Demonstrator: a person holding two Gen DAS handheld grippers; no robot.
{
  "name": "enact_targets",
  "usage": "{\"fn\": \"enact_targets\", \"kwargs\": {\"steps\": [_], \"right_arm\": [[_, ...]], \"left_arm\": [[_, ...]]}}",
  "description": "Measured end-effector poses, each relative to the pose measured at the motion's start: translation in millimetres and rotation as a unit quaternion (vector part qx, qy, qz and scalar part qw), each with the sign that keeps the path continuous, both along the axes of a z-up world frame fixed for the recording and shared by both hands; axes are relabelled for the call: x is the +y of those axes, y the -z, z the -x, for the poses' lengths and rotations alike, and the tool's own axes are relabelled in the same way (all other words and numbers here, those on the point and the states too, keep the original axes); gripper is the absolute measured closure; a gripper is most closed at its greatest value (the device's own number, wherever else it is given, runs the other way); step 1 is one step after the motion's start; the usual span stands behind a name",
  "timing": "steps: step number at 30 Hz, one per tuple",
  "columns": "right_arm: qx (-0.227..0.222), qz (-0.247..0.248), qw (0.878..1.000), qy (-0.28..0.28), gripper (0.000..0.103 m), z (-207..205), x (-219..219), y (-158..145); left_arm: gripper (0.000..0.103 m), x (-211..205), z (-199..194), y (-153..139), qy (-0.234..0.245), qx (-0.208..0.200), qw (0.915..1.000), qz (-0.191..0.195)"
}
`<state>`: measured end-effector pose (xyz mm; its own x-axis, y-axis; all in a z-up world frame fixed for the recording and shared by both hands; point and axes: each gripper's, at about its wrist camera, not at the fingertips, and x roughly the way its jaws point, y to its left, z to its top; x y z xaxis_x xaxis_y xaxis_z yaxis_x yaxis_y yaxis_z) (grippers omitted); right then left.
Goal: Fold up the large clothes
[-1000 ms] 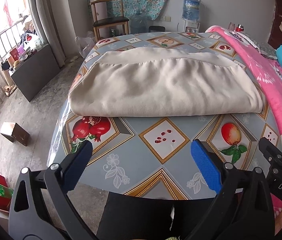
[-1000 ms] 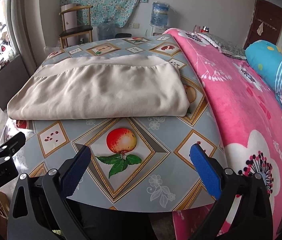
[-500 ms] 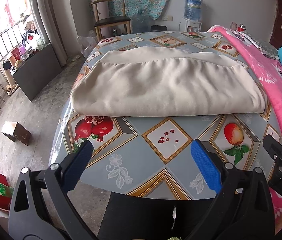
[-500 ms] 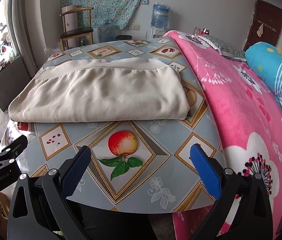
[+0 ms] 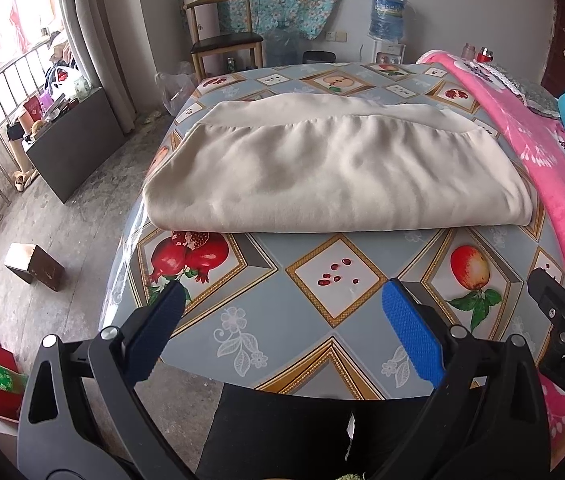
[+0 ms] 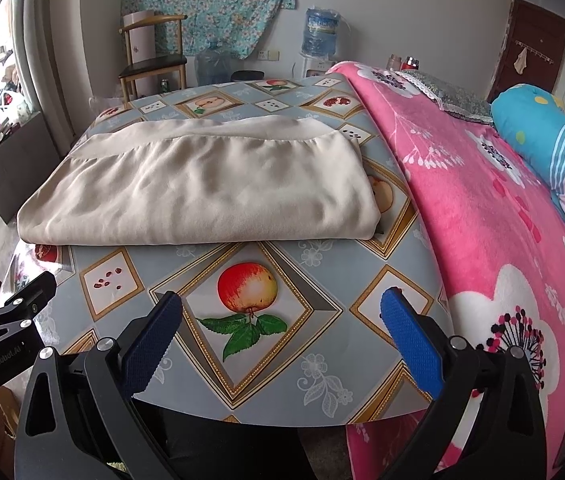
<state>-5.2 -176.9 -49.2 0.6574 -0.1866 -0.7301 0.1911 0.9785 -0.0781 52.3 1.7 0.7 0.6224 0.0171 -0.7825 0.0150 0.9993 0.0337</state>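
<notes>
Across the worktop's (image 5: 282, 320) middle, the folded beige garment (image 5: 334, 176) lay flat; left claw (image 5: 282, 332) and right claw (image 6: 280, 330) hovered near the front edge, both wide open, empty.

Both wrist views face across the table (image 5: 282, 320), side by side.

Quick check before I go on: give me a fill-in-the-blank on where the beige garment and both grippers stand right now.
1. The beige garment lies folded on the ____ tablecloth.
2. The left gripper is ____ and holds nothing.
3. The right gripper hovers above a printed ____ near the table's front edge.
4. Right of the table lies a ____ floral blanket.

Missing words: fruit-patterned; open; apple; pink
</notes>
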Motion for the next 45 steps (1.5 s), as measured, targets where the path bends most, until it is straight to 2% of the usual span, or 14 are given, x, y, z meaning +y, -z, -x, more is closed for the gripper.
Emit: {"fn": "enact_targets", "kwargs": {"steps": [45], "right_arm": [[0.000, 0.003, 1.000, 0.002, 0.006, 0.5, -0.2, 0.0]], "left_arm": [[0.008, 1.1, -0.1, -4.6, -0.002, -0.004, 1.0000, -0.003]]}}
